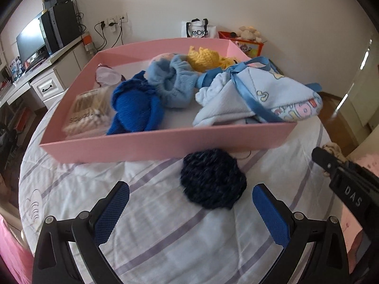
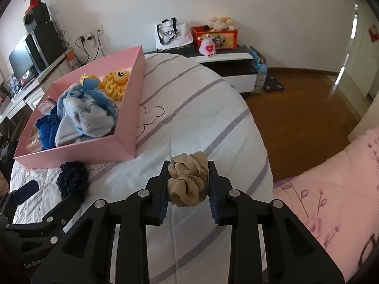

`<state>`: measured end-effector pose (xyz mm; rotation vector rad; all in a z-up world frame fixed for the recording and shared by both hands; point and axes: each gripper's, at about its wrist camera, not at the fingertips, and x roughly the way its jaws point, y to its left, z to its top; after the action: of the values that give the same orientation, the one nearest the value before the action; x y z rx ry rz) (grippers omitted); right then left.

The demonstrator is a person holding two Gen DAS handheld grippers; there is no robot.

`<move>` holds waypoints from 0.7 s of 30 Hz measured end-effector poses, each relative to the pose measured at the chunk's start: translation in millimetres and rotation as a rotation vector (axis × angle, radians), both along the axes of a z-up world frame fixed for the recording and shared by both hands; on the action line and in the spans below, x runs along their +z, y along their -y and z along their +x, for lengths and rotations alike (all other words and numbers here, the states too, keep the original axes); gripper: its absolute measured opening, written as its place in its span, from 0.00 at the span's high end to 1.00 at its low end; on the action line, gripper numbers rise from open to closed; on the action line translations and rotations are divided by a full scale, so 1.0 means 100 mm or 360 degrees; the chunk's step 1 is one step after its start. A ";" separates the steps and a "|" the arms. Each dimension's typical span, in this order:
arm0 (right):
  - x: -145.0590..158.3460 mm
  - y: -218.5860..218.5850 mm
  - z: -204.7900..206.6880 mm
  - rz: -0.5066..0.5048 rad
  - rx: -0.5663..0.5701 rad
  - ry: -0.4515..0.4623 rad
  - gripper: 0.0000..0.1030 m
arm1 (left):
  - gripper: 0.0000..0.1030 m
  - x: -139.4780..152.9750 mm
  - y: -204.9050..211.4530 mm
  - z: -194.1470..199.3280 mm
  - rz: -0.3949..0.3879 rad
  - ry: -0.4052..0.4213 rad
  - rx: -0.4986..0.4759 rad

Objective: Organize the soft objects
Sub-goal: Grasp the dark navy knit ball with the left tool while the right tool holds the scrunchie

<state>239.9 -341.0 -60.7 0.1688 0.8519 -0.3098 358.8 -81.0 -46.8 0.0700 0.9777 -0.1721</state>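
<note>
Two tools | left tool (image 1: pixel 190 209) released, low over quilt (image 1: pixel 146 248) | right tool (image 2: pixel 188 184) raised, grasping beige cloth (image 2: pixel 188 182)

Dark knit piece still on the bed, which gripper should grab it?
Left. The left gripper is open with the dark knit piece just ahead; the right gripper is shut on a beige cloth.

cotton swab pack (image 1: pixel 88 111) blurred, monitor (image 1: pixel 29 40) cropped
</note>
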 end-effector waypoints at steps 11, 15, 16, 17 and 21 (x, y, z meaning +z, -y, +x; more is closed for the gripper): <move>-0.11 0.17 0.10 0.0071 0.0027 -0.0023 0.73 | 0.35 -0.21 0.24 0.29 -0.0050 -0.0082 -0.0021; -0.11 0.17 0.10 0.0067 0.0035 -0.0028 0.73 | 0.62 -0.21 0.29 0.31 -0.0037 -0.0055 -0.0012; -0.11 0.17 0.10 0.0068 0.0034 -0.0028 0.73 | 0.66 -0.20 0.27 0.31 -0.0039 -0.0050 0.0007; -0.11 0.17 0.10 0.0067 0.0035 -0.0028 0.73 | 0.70 -0.18 0.25 0.31 -0.0044 -0.0046 0.0018; -0.10 0.17 0.10 0.0071 0.0029 -0.0028 0.73 | 0.74 -0.15 0.22 0.30 -0.0055 -0.0050 0.0011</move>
<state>249.8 -358.2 -71.2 0.1998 0.8778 -0.2754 389.0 -103.4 -62.2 0.0325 1.0057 -0.1844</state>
